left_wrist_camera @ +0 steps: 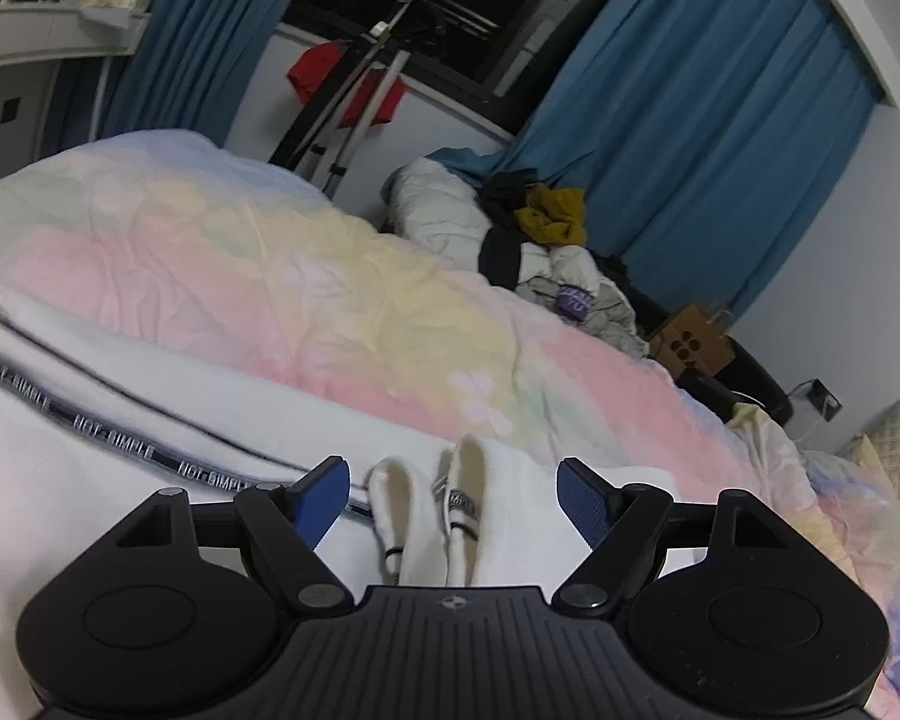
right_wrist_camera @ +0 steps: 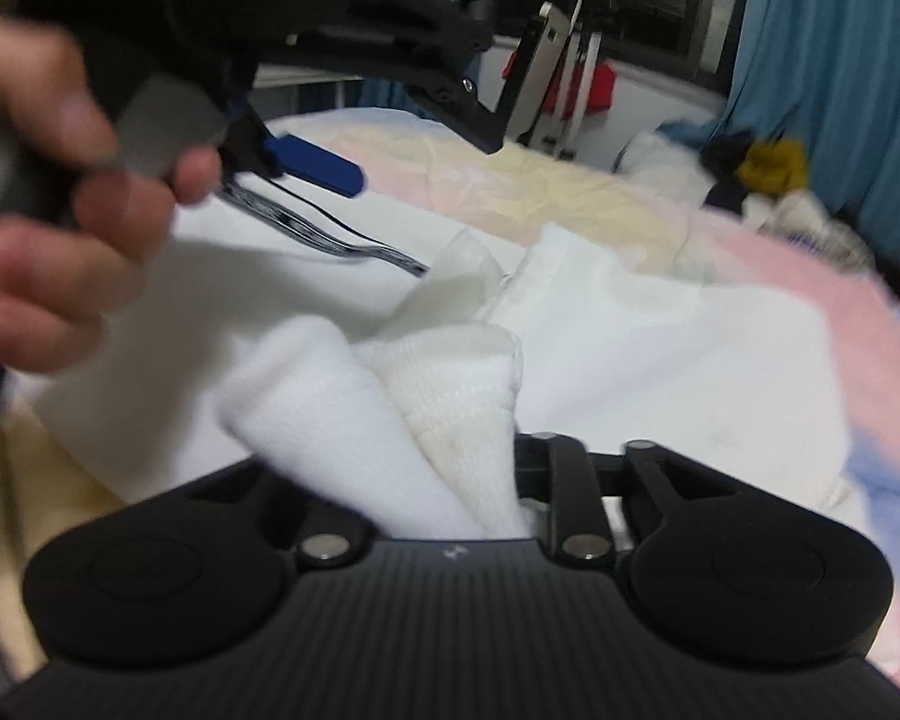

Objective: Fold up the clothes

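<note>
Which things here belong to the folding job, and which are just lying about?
In the job: white garment, its ribbed cuffs, left gripper, right gripper.
Lying about: clothes pile, red cloth, cardboard box, blue curtains, pastel duvet.

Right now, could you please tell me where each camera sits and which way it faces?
Left wrist: on the left gripper, facing past its open blue pads and white ribbed cuffs toward the pastel quilt.
Right wrist: on the right gripper, over white cloth; a hand holding the left gripper shows.
Shared: quilt, blue curtains.
</note>
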Tool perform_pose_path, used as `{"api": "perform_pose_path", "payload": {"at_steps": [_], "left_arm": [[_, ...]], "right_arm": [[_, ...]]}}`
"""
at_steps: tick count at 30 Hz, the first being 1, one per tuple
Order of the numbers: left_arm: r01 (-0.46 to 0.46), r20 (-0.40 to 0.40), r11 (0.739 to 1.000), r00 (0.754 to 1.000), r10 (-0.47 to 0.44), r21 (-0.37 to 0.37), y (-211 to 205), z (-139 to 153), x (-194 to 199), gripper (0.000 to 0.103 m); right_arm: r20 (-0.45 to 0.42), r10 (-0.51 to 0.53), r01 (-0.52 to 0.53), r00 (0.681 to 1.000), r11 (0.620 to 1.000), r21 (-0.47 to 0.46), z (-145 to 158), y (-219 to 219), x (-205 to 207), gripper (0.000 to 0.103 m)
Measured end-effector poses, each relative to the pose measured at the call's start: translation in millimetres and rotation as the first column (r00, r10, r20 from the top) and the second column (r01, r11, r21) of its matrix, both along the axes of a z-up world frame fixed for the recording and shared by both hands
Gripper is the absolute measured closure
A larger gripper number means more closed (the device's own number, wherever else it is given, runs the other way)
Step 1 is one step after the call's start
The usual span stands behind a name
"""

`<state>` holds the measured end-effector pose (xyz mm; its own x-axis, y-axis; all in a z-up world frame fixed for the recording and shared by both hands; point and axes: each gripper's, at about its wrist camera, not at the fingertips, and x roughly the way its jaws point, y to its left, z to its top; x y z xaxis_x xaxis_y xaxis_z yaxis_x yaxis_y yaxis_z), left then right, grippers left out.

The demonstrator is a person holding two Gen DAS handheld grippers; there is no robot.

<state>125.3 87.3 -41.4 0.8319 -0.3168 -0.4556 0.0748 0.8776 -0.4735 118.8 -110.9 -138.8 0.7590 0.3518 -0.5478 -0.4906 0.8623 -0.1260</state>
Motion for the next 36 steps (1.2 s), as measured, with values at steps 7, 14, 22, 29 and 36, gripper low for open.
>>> {"api": "perform_pose_path", "payload": {"at_steps": [7,14,22,29,36], "left_arm": [[0.126,0.003,0.992,0.992,-0.126,0.002,-13,3,32,0.024],[0.249,-0.097,0.968,0.964,-0.250,-0.021,-26,-29,76,0.032],[0.316,-0.159,0.948,0.934,-0.320,-0.050,-31,-65,101,0.054],[0.262,-0.132,0.961,0.953,-0.272,-0.083,-19,-58,102,0.094],[0.198,-0.052,0.973,0.977,-0.205,-0.117,2,-20,81,0.095]], "right_arm": [[-0.071,0.135,-0.129,0.988,0.988,0.085,23,-13,-27,0.033],[-0.081,0.149,-0.129,0.986,0.969,0.210,58,-45,-34,0.033],[-0.169,0.163,-0.155,0.972,0.986,0.058,34,-33,-17,0.039],[-0.157,0.159,-0.152,0.975,0.987,0.057,27,-28,-16,0.083],[-0.036,0.215,-0.206,0.976,0.964,0.166,50,-30,-31,0.085]]}}
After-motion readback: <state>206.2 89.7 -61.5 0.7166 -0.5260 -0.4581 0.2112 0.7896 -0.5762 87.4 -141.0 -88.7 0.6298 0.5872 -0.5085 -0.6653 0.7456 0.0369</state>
